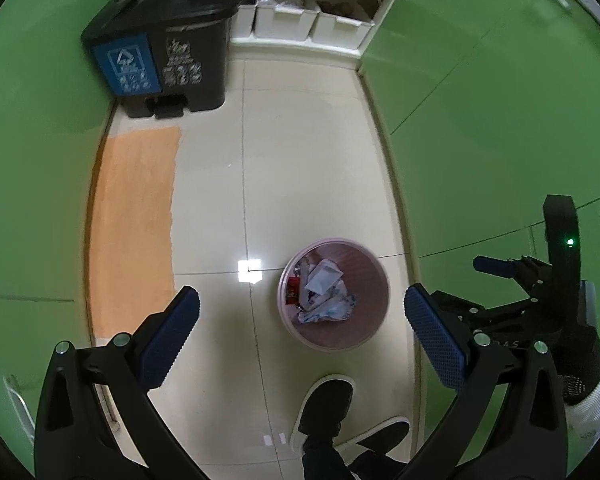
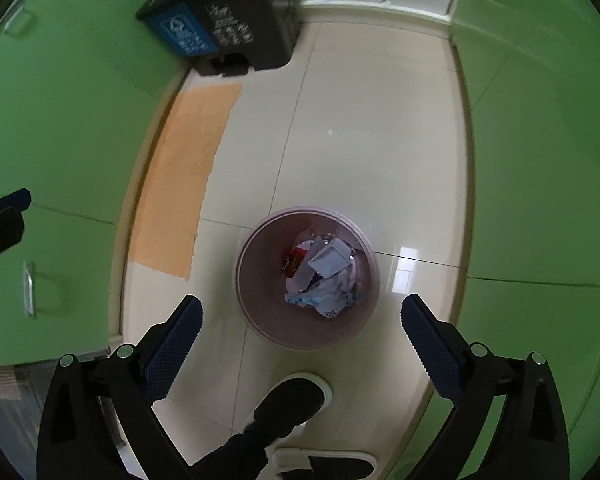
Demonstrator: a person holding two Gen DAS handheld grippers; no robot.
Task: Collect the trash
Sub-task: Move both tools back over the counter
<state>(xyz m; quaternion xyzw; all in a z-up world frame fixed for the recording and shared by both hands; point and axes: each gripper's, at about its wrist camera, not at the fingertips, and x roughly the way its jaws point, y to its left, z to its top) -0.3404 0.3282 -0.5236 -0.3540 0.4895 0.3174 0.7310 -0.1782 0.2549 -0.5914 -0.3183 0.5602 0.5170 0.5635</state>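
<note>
Two grippers hang over the kitchen floor, both pointing steeply down, and both have their blue-padded jaws spread wide with nothing between them. The left gripper (image 1: 302, 336) and the right gripper (image 2: 302, 340) are held high above a small pink wastebasket (image 2: 260, 328), which stands on the cream tile floor (image 2: 360, 140) between the green cabinets (image 2: 540, 160), just in front of the person's black shoe (image 2: 288, 404). Inside the basket lies the trash (image 2: 324, 280): crumpled white and bluish paper with a red wrapper beside it. I judge that a piece was just let go into it, or that the basket itself is the next thing to take; the pictures do not decide this. Far behind, against the wall, stands a dark two-part pedal bin (image 1: 160, 56) with a blue label, with an orange mat (image 1: 136, 220) lying before it. If the basket must be emptied there, the next move calls for going down to its rim, closing one gripper on the thin wall, and lifting it level so the light paper does not fall out.
</note>
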